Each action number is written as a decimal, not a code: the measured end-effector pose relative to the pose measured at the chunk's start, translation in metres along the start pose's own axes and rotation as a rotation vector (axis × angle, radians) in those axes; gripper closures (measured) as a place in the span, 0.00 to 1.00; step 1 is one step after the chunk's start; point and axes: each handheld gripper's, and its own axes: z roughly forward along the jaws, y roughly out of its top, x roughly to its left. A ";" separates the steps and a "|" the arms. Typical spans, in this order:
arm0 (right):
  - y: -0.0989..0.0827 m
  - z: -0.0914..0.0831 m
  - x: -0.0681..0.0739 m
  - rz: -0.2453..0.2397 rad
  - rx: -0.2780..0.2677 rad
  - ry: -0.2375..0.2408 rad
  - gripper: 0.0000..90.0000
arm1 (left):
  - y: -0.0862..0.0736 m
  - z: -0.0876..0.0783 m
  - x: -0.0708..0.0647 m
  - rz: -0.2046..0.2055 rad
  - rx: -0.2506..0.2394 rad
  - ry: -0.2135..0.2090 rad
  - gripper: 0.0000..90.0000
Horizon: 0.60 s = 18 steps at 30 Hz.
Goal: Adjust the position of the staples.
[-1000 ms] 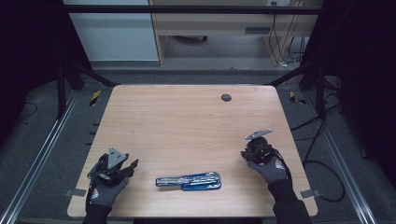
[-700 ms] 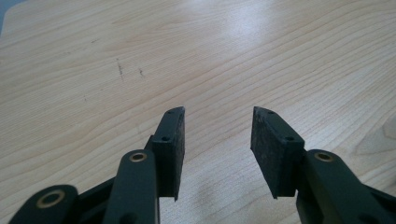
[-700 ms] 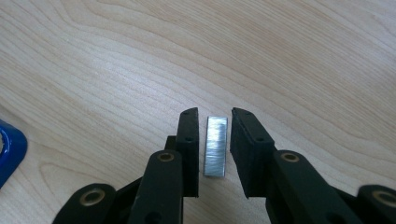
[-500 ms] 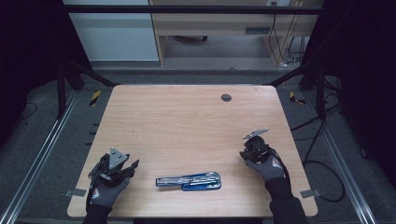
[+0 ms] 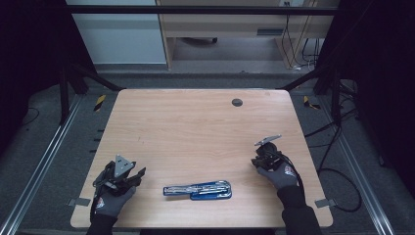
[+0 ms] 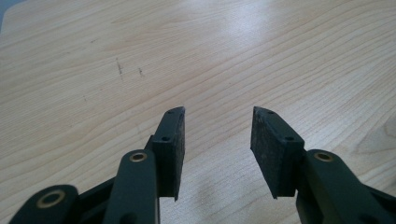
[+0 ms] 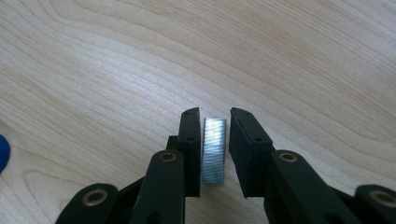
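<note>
The right gripper (image 7: 215, 114) has a small silver strip of staples (image 7: 214, 150) standing between its two black jaws. The strip sits close against the left jaw, and a thin gap shows next to the right jaw, so I cannot tell if the jaws are pinching it; they have just closed in a little. From above, the right gripper (image 5: 265, 155) is over the wooden table (image 5: 195, 127), near the right edge. A blue and silver stapler (image 5: 197, 190) lies flat beside it, between the two hands and near the front edge. Past the stapler, the left gripper (image 5: 128, 176) rests by the left front corner. Its jaws stand apart, and bare wood shows between the left gripper (image 6: 217, 114) pads. Far behind it all, a small dark round spot (image 5: 237, 102) sits near the table's back edge.
</note>
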 end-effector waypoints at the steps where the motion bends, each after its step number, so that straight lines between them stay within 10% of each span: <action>1: 0.000 0.001 0.000 0.003 0.002 -0.007 0.83 | 0.000 0.000 0.000 0.000 0.000 0.000 0.62; 18: 0.000 0.005 0.002 0.018 0.026 -0.007 0.87 | 0.000 0.000 0.000 0.002 -0.001 0.001 0.62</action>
